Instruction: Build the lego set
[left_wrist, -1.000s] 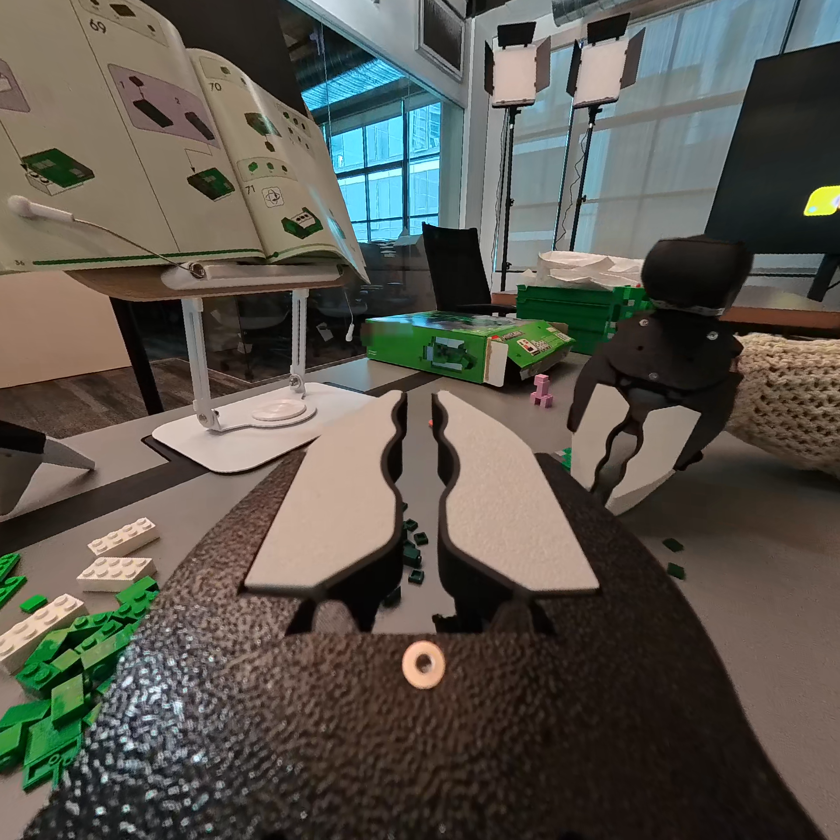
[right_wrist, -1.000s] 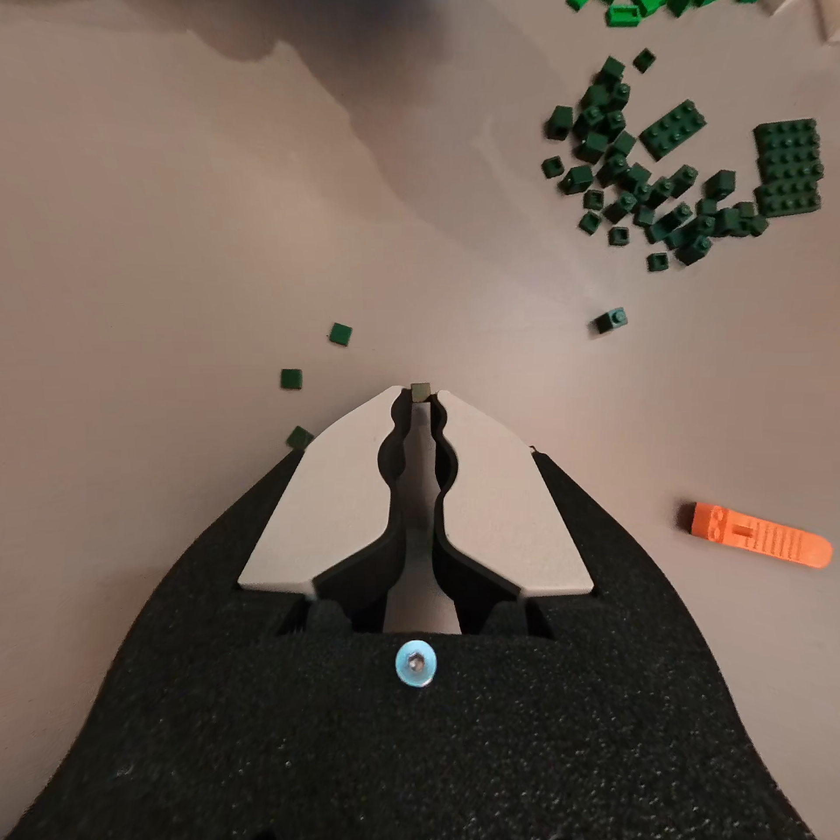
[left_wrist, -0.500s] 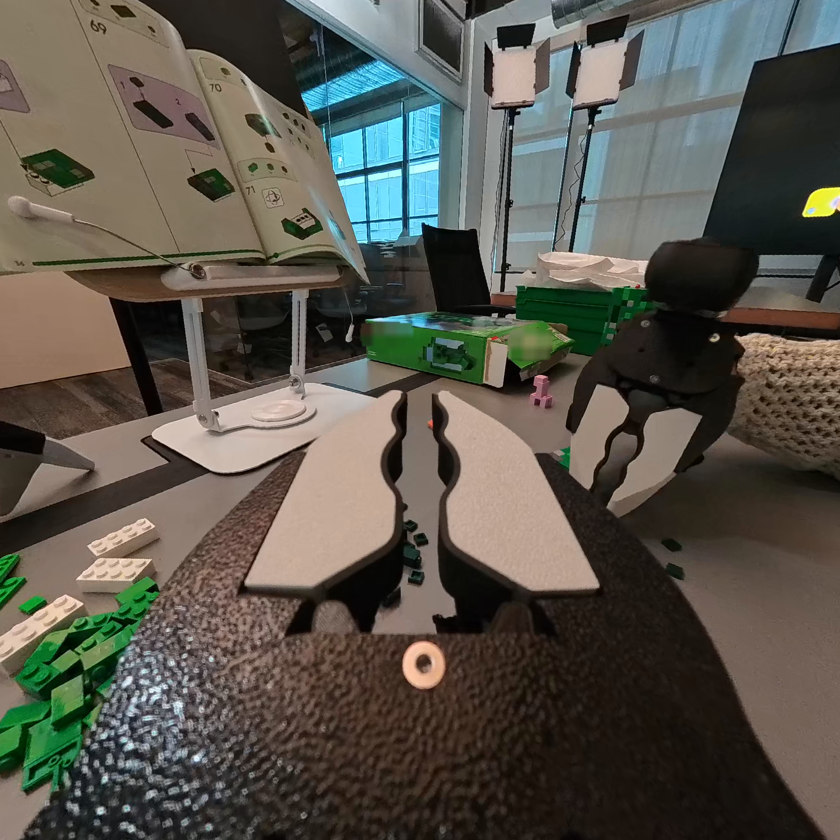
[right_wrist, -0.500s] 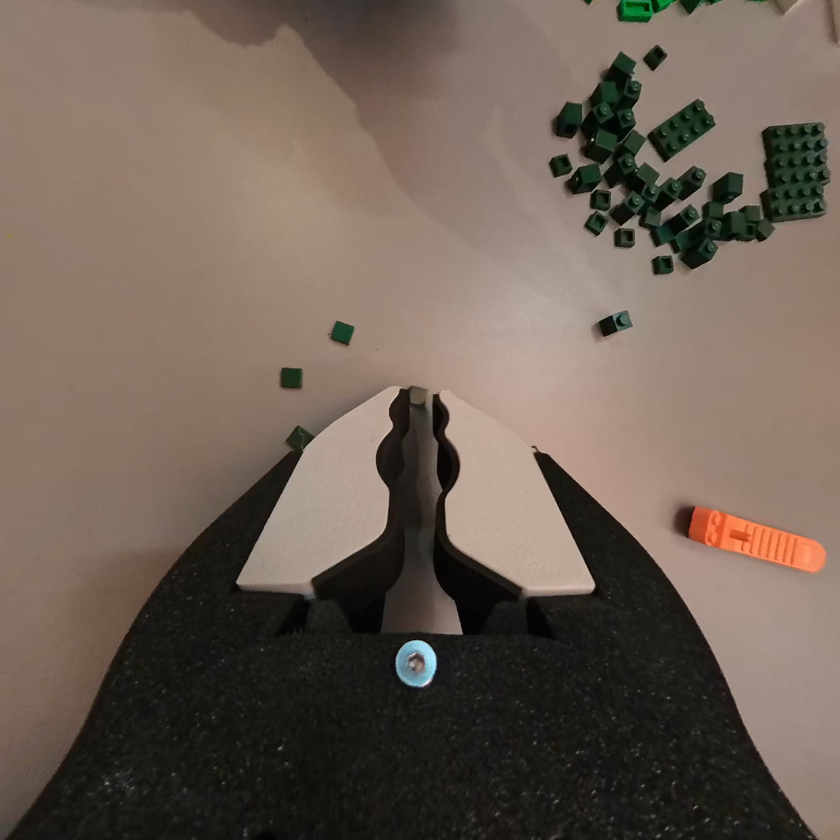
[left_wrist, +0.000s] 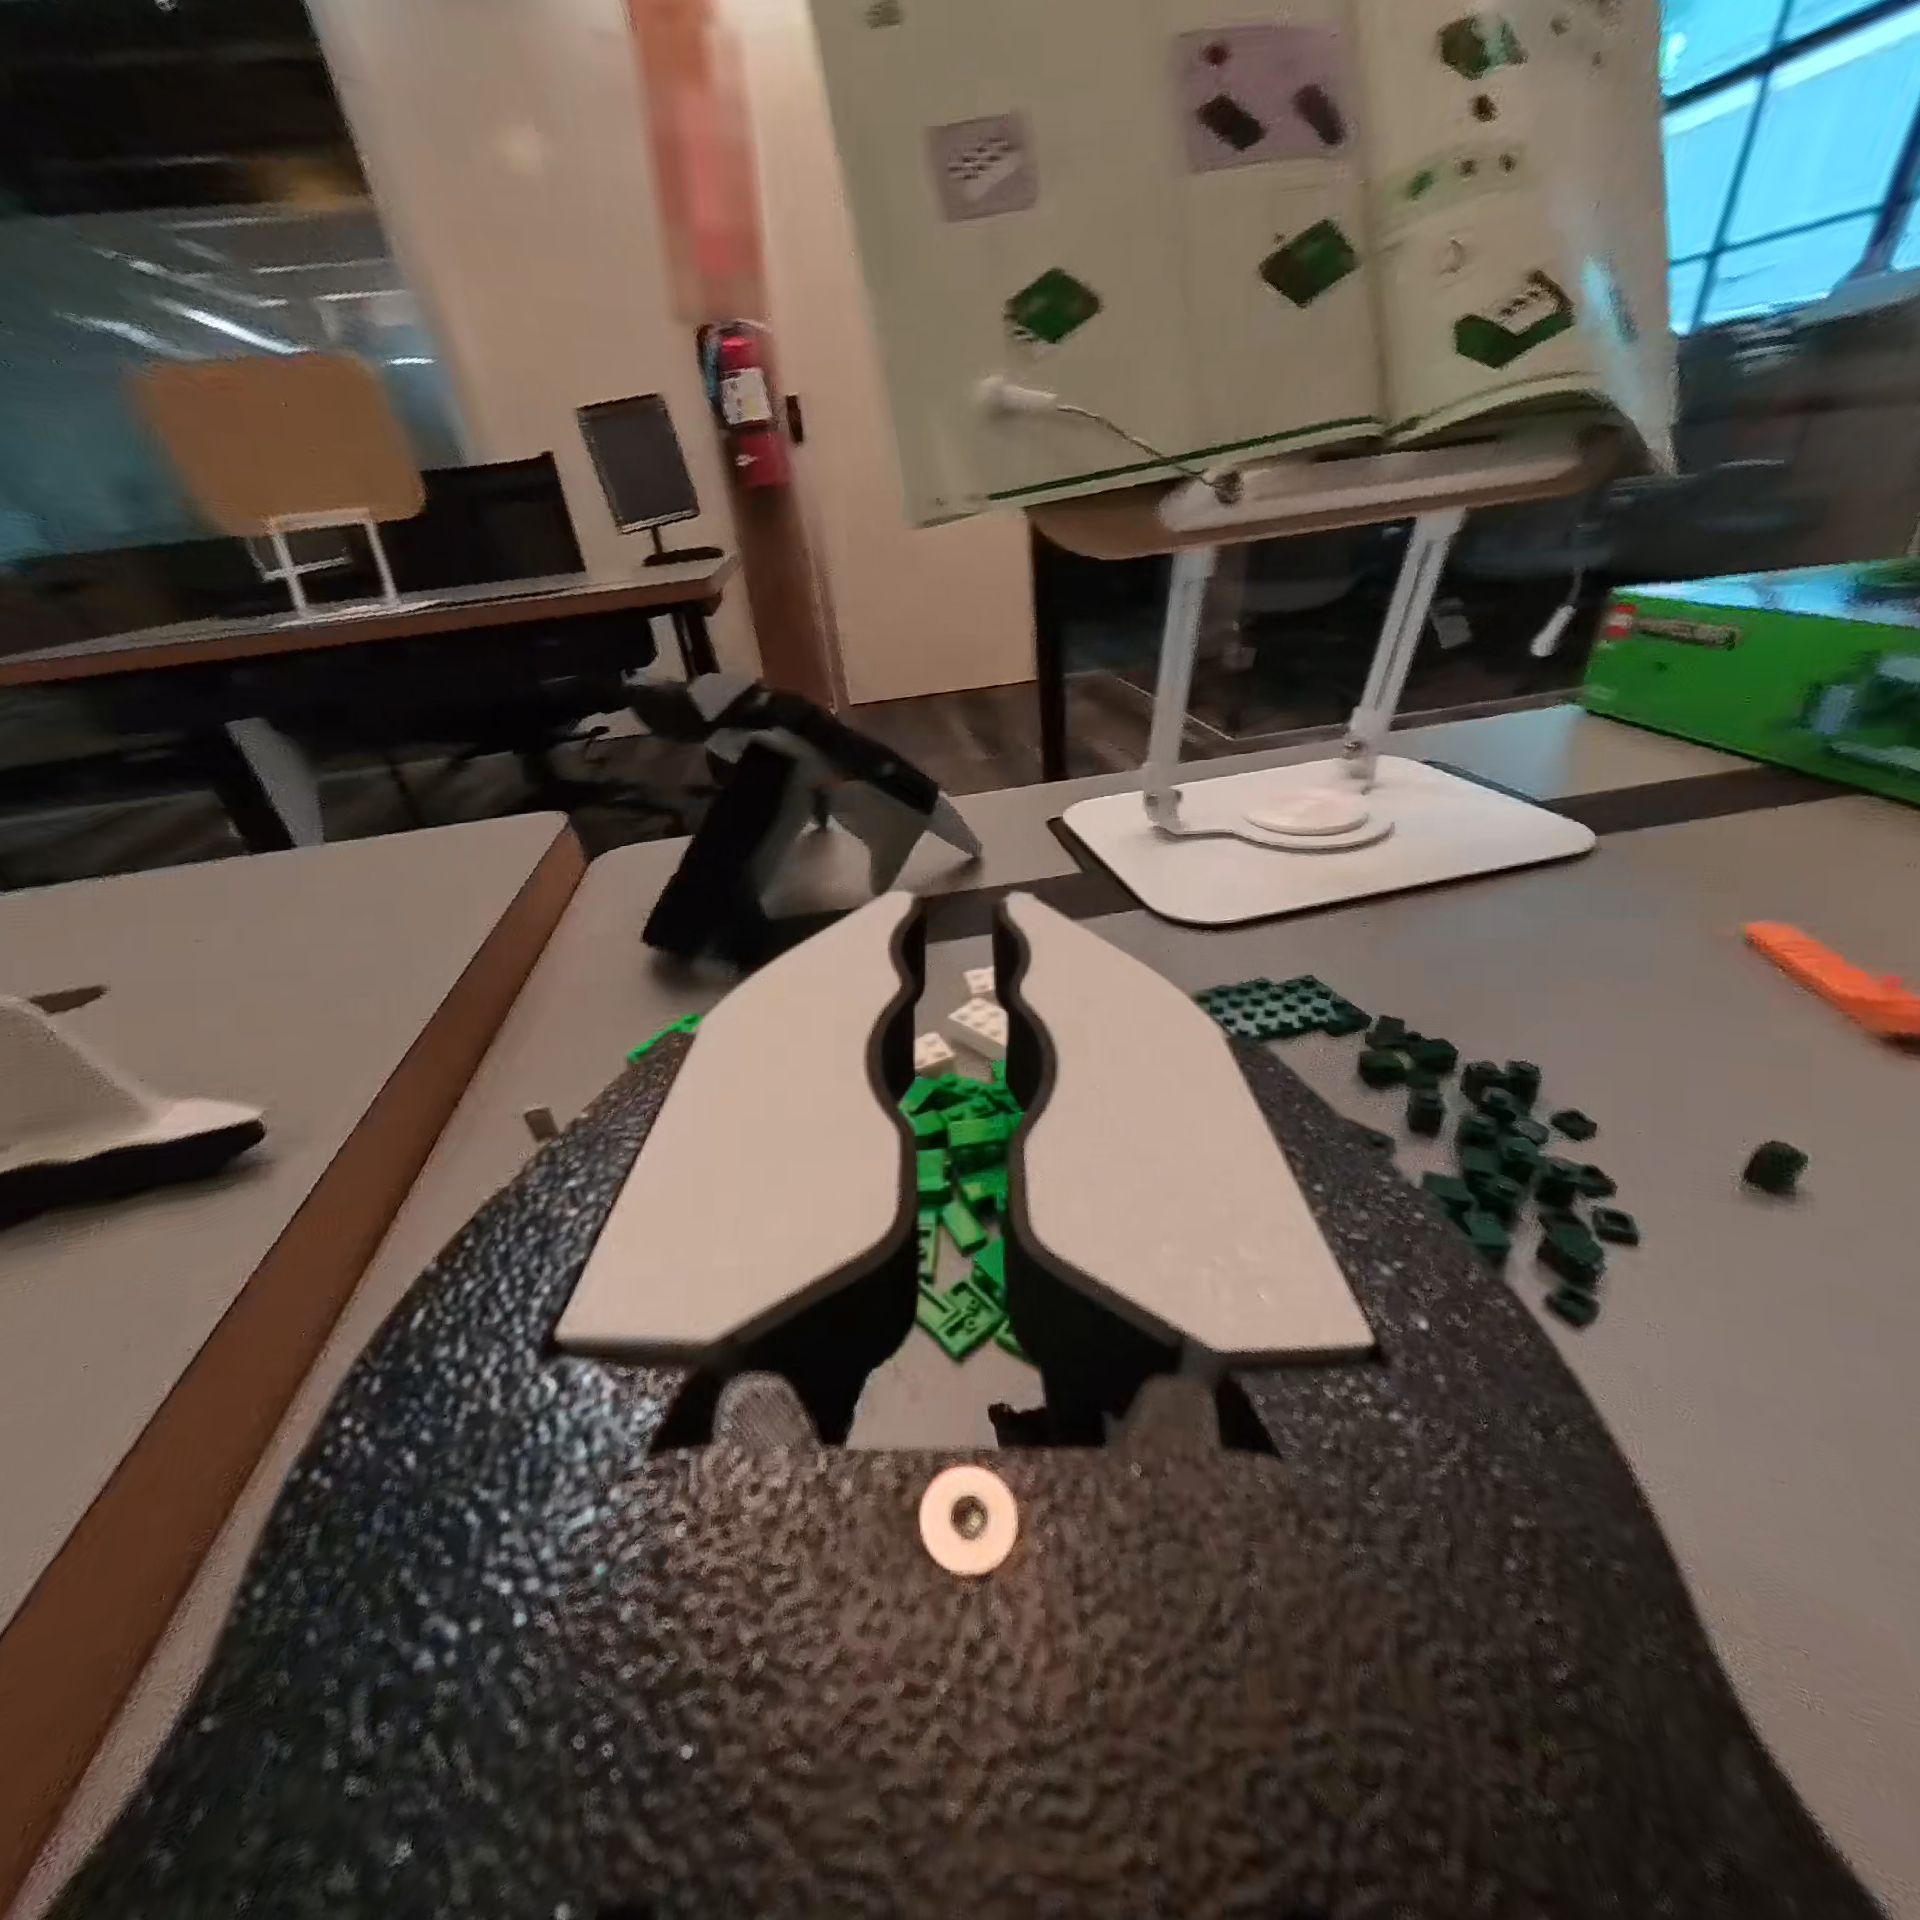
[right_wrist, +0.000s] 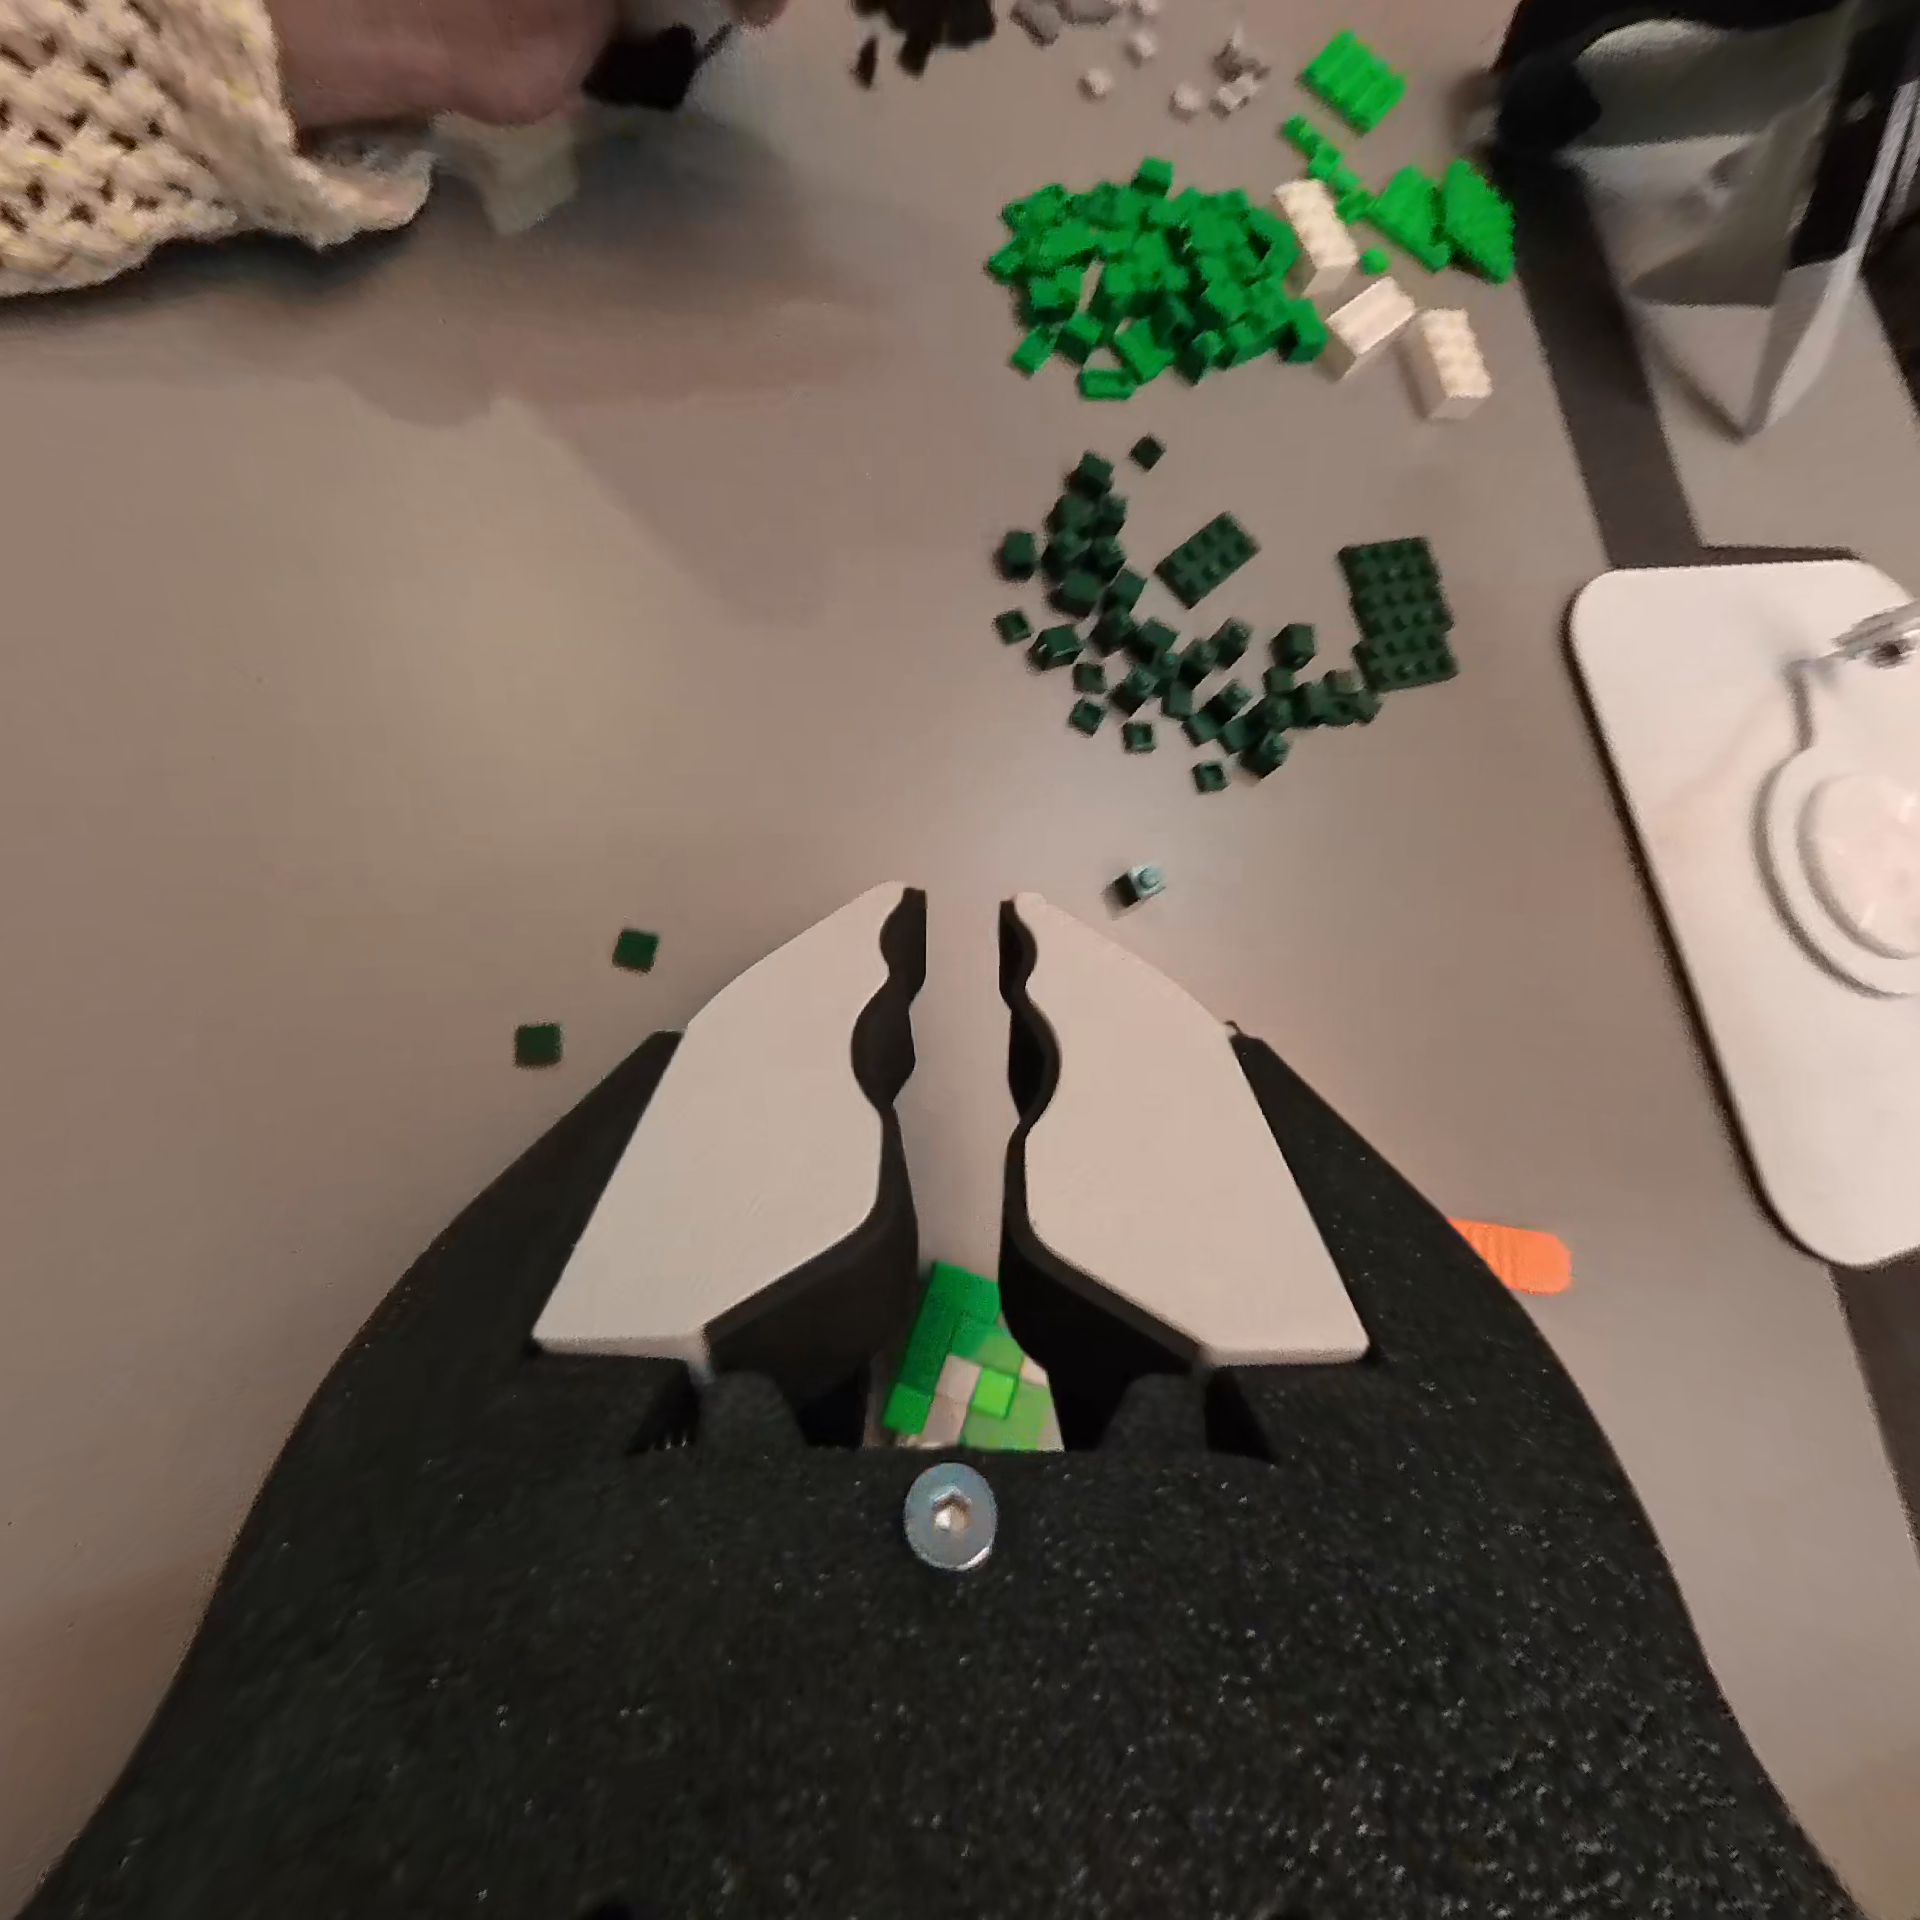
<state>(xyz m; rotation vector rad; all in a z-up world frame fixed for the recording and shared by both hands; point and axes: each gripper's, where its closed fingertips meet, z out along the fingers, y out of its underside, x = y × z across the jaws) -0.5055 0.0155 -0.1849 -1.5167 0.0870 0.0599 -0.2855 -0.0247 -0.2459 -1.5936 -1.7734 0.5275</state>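
Note:
My left gripper (left_wrist: 958, 914) is narrowly open and empty, low over a pile of bright green bricks (left_wrist: 961, 1143) with white bricks (left_wrist: 977, 1023) just beyond. My right gripper (right_wrist: 963, 904) is narrowly open and empty above the grey table. A small green and white built piece (right_wrist: 966, 1361) shows through the gap under it. A dark green pile (right_wrist: 1174, 634) with a studded plate (right_wrist: 1397, 613) lies ahead on the right, and it also shows in the left wrist view (left_wrist: 1507, 1153). Two dark green tiles (right_wrist: 634, 948) lie left of the right fingers, and a single dark brick (right_wrist: 1140, 886) lies to their right.
The open instruction book (left_wrist: 1247, 239) sits on a white stand (left_wrist: 1320, 842); its base (right_wrist: 1766, 883) is at my right. An orange separator tool (left_wrist: 1829, 987) and a green box (left_wrist: 1766, 665) lie right. A spare gripper (left_wrist: 800, 821) lies behind. A hand in a knit sleeve (right_wrist: 156, 135) is far left. Tip to tip, the grippers are about 25 cm apart. The single dark brick (right_wrist: 1140, 886) lies some 7 cm from my right tips, 20 cm from my left tips. It is also in sight in the left wrist view (left_wrist: 1772, 1167).
The left gripper has swung quickly left, from facing the right gripper to over the bright green pile. The right gripper has risen, its jaws stand wider, and the small tile is no longer between its tips.

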